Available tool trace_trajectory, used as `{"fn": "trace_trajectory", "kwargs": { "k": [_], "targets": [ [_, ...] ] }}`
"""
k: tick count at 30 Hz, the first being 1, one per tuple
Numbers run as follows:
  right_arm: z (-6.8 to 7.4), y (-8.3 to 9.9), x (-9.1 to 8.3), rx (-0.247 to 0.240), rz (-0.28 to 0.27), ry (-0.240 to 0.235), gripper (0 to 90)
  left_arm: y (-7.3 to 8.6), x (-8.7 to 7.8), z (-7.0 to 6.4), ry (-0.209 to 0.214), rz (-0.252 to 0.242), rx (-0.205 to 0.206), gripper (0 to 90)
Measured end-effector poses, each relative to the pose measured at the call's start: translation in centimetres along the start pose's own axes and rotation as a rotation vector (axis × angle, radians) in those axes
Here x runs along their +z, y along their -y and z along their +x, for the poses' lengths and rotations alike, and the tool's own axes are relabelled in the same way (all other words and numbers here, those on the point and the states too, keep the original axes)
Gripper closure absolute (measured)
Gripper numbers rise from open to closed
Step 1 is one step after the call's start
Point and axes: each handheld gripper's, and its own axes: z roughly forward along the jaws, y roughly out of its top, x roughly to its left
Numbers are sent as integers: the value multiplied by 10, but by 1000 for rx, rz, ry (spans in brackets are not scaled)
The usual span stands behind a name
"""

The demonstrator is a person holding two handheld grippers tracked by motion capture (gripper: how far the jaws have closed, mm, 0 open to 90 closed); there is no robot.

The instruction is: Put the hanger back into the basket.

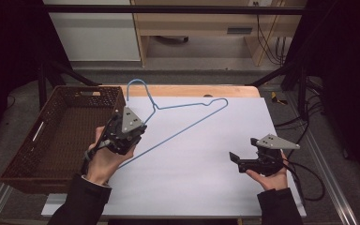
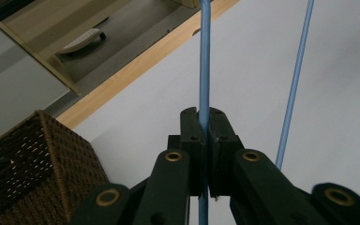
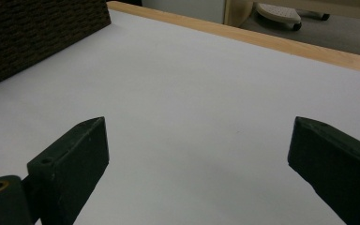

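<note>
A blue wire hanger (image 1: 183,126) lies tilted over the white table sheet, its hook toward the far edge near the basket. My left gripper (image 1: 130,132) is shut on one of its wires; in the left gripper view the blue hanger wire (image 2: 205,70) runs straight up from between the closed jaws, and a second wire (image 2: 294,84) passes to the right. My right gripper (image 1: 235,158) rests near the table's right front, jaws wide apart, pointing left with nothing between them. Its gripper view shows the right gripper (image 3: 199,154) over bare white sheet.
A dark brown wicker basket (image 1: 61,136) stands at the table's left, close to my left hand. The wooden table edge (image 1: 192,90) runs along the far side. Black cables (image 1: 304,178) trail off the right side. White sheet (image 1: 206,178) spreads between the two hands.
</note>
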Motion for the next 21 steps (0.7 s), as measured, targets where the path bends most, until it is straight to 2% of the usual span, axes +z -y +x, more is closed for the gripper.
{"fn": "trace_trajectory", "kwargs": {
  "k": [10, 15, 18, 21],
  "targets": [
    [0, 0, 0, -3, 4, 2, 61, 1, -10, 24, -20, 10, -23, 869],
    [0, 0, 1, -4, 7, 5, 61, 3, -15, 37, -42, 23, -22, 869],
    [0, 0, 0, -2, 2, 6, 62, 6, -19, 49, -57, 24, -45, 869],
    [-1, 0, 0, -8, 1, 4, 62, 8, -22, 55, -66, 29, -44, 869]
  ]
}}
